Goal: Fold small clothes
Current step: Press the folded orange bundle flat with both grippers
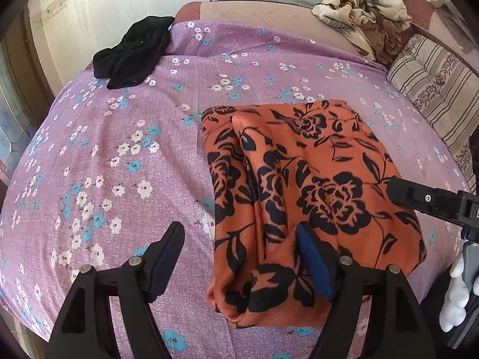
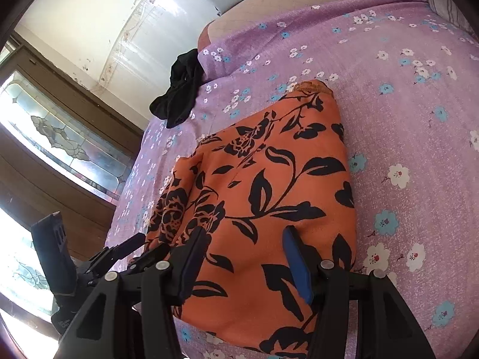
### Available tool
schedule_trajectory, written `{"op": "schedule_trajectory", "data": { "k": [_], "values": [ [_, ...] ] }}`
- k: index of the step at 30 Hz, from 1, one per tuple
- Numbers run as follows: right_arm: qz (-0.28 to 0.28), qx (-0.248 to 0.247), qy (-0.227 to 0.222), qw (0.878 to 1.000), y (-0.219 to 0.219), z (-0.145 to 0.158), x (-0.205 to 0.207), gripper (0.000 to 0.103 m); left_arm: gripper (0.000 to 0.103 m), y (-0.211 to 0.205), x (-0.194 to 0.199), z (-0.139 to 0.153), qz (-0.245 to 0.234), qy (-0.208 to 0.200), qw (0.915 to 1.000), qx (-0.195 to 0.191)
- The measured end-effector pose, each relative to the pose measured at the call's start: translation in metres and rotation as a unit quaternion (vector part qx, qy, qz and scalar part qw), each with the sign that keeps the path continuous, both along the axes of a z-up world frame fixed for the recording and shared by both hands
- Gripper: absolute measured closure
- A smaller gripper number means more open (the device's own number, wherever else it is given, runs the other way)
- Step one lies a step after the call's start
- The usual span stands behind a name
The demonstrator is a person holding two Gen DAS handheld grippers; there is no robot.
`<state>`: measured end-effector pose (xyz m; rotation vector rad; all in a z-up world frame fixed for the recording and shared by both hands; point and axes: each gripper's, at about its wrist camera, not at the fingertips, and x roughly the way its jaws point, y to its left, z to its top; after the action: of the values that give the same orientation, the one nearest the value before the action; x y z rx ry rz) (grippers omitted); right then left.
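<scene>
An orange garment with black flowers [image 1: 314,185] lies folded on the purple flowered bedsheet [image 1: 119,149]; it also shows in the right wrist view [image 2: 269,194]. My left gripper [image 1: 239,257] is open over the garment's near left edge, its right finger resting over the cloth, holding nothing. My right gripper [image 2: 244,257] is open above the garment's near end, empty. The right gripper's finger shows at the right of the left wrist view [image 1: 419,199]. A black garment [image 1: 131,51] lies crumpled at the bed's far left corner.
A crumpled cream floral cloth [image 1: 359,15] lies at the bed's far right. A striped cushion [image 1: 434,89] lies along the right side. A white wall and a wooden door with patterned glass [image 2: 60,140] stand left of the bed.
</scene>
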<state>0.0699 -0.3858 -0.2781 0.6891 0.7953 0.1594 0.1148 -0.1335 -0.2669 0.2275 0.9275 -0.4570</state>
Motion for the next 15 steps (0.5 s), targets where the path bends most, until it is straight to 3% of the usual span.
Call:
{"op": "schedule_trajectory", "data": {
  "k": [3,7,9,11,12,15],
  "values": [
    [-0.006,-0.015,-0.030,0.999,-0.006,0.018,0.011,0.046,0.026,-0.001,0.016,0.015,0.007,-0.005,0.9998,-0.018],
    [-0.030,0.000,-0.038,0.999,-0.023,0.021,0.038,0.044,0.020,-0.013,0.044,0.018,0.027,-0.020,0.9994,-0.006],
    [-0.028,0.018,-0.012,0.999,-0.030,0.004,0.057,0.038,0.020,-0.022,0.059,0.002,0.025,-0.005,0.9996,0.015],
    [-0.022,0.039,0.042,0.998,-0.034,-0.025,0.075,0.037,0.019,-0.030,0.068,-0.023,0.021,0.023,0.9984,0.046],
    [-0.026,0.048,0.046,0.997,-0.036,-0.033,0.077,0.037,0.019,-0.028,0.069,-0.031,0.023,0.031,0.9983,0.045],
    [-0.026,0.034,0.023,0.999,-0.034,-0.016,0.071,0.037,0.018,-0.021,0.065,-0.022,0.037,0.033,0.9986,0.021]
  ]
}}
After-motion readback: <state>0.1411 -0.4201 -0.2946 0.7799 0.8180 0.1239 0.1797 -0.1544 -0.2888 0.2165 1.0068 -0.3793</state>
